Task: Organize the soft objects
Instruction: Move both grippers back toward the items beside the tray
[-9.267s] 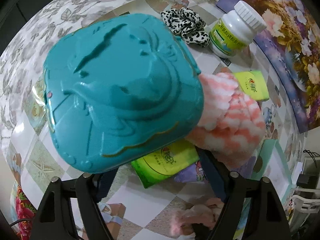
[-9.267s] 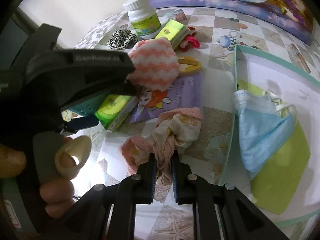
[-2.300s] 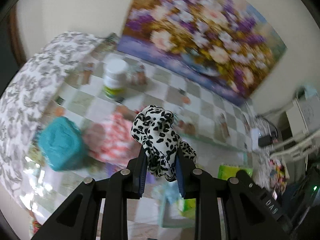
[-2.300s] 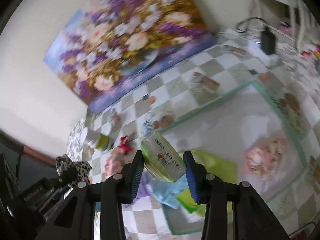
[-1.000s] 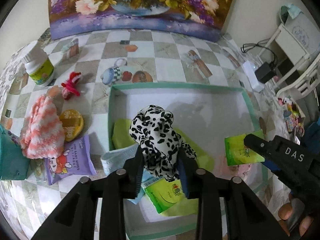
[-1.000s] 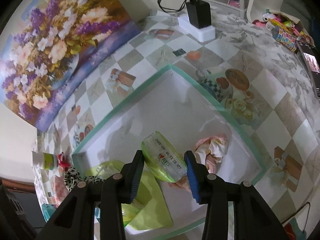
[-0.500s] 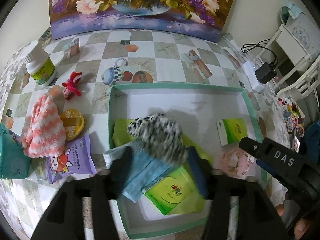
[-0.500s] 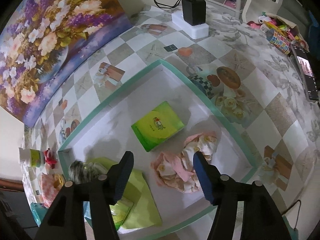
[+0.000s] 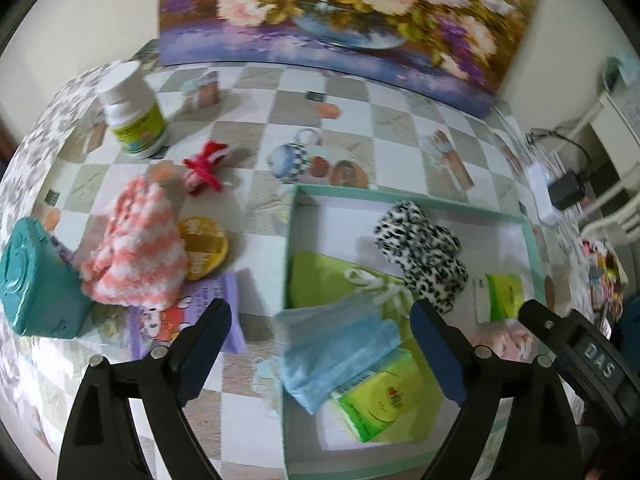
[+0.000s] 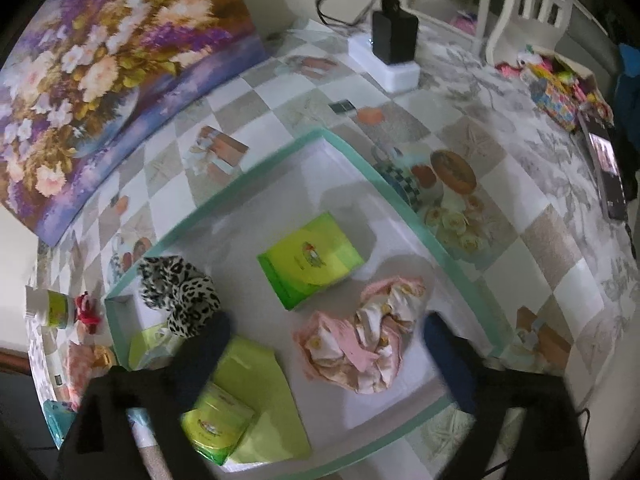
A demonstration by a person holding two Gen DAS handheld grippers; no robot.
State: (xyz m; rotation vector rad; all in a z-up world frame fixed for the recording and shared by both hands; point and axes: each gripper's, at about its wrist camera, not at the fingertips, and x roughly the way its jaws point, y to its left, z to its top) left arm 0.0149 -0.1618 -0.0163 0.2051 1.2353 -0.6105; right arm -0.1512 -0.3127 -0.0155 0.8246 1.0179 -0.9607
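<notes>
Left wrist view: the left gripper (image 9: 320,328) is hanging over the near-left corner of the green-rimmed tray (image 9: 400,194), jaws spread wide with nothing between them, having just been opening. Ahead of the right-hand jaw, the leopard scrunchie (image 9: 420,252) is lying in the tray, apart from both pads. Between the jaws and slightly ahead, a blue face mask (image 9: 340,348) is draping over the tray's left wall, touching a green tissue pack (image 9: 380,400).

Right wrist view: the right gripper (image 10: 326,340) is also gaping, jaws just opened and empty; a second green tissue pack (image 10: 310,266) is resting flat on the tray floor ahead, and a pink floral cloth (image 10: 360,344) is bunched between the jaws (not gripped).

Progress looks maybe two-thirds. Outside the tray, beyond the left gripper's left-hand jaw, the pink-and-white fuzzy sock (image 9: 136,252), a purple wipes pack (image 9: 188,320) and a red bow (image 9: 204,168) are waiting; the teal case (image 9: 36,280) and pill bottle (image 9: 132,114) are hard, probably staying.
</notes>
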